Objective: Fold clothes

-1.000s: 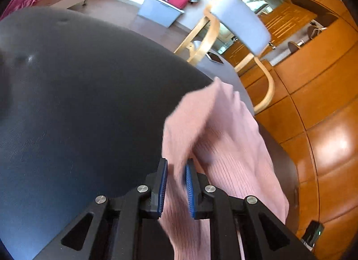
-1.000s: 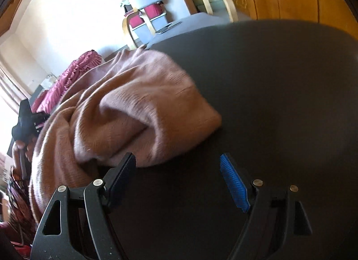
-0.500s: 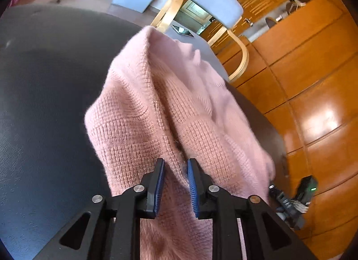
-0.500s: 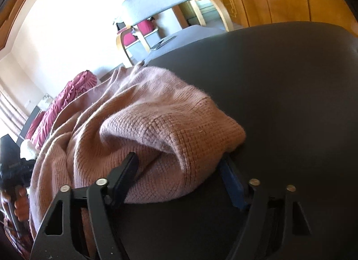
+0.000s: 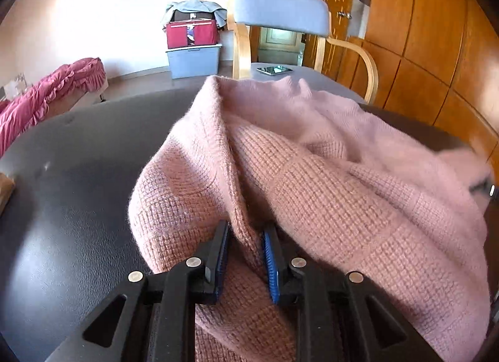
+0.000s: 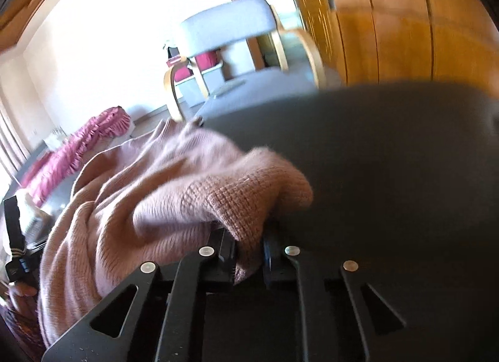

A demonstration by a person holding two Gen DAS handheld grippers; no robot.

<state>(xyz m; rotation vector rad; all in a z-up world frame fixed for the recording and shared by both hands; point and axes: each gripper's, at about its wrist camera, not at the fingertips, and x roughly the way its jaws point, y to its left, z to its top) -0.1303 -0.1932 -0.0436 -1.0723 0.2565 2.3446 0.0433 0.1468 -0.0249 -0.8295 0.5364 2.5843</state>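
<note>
A pink knitted sweater (image 5: pixel 312 181) lies bunched on the black leather table (image 5: pixel 78 206). My left gripper (image 5: pixel 244 237) is shut on a raised fold of it, the knit pinched between the blue pads. In the right wrist view the same sweater (image 6: pixel 171 193) spreads to the left over the table (image 6: pixel 389 175). My right gripper (image 6: pixel 248 237) is closing its jaws on a rolled edge of the sweater, and the fabric is squeezed between the pads. That view is blurred by motion.
A wooden armchair with a grey-blue back (image 5: pixel 280 16) stands beyond the table, with a phone (image 5: pixel 274 69) on its seat. A red bag (image 5: pixel 191 33) sits on a grey box (image 5: pixel 193 61) by the wall. Magenta bedding (image 5: pixel 46 97) lies at the left, wooden cabinets (image 5: pixel 436 34) at the right.
My right gripper went from wide open beside the sweater to clamped on its rolled edge and rose a little. My left gripper rolled and carried its fold across the table.
</note>
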